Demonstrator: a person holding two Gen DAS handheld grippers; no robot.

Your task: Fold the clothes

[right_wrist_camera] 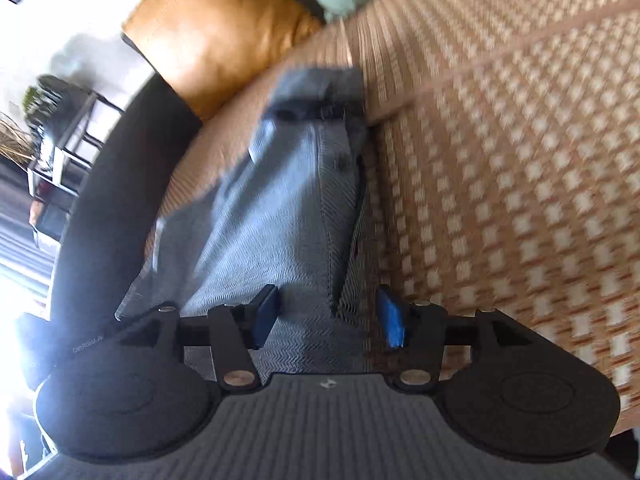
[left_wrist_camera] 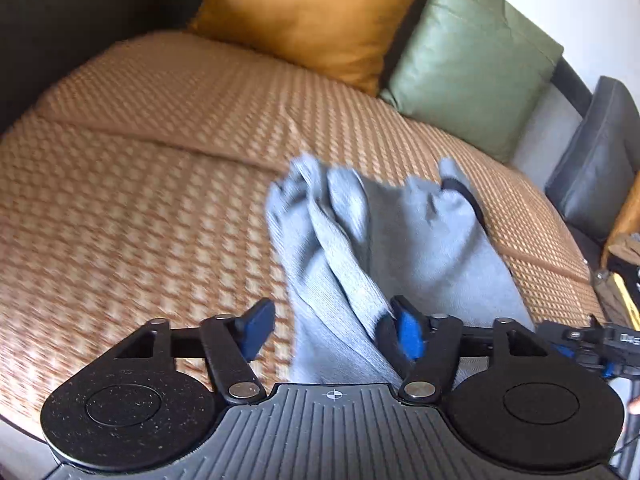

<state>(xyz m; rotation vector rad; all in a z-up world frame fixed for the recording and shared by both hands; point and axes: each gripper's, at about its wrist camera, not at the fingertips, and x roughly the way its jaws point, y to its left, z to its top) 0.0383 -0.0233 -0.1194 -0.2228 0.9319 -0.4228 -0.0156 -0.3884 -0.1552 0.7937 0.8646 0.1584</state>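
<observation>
A grey knit garment (left_wrist_camera: 360,248) with a dark waistband lies bunched on the woven orange mat (left_wrist_camera: 160,160). My left gripper (left_wrist_camera: 334,330) is open, its blue pads (left_wrist_camera: 408,332) set apart with the garment's near end lying between them. In the right wrist view the same grey garment (right_wrist_camera: 288,208) stretches away along the mat (right_wrist_camera: 500,200), its dark waistband at the far end. My right gripper (right_wrist_camera: 328,318) is open over the garment's near end, its pads (right_wrist_camera: 390,320) apart. Both views are motion-blurred.
A mustard cushion (left_wrist_camera: 312,12) and a green cushion (left_wrist_camera: 472,64) lean at the back of the mat. A dark grey cushion (left_wrist_camera: 600,160) sits at the right. A black sofa arm (right_wrist_camera: 120,200) borders the mat, with a metal side table (right_wrist_camera: 60,140) beyond it.
</observation>
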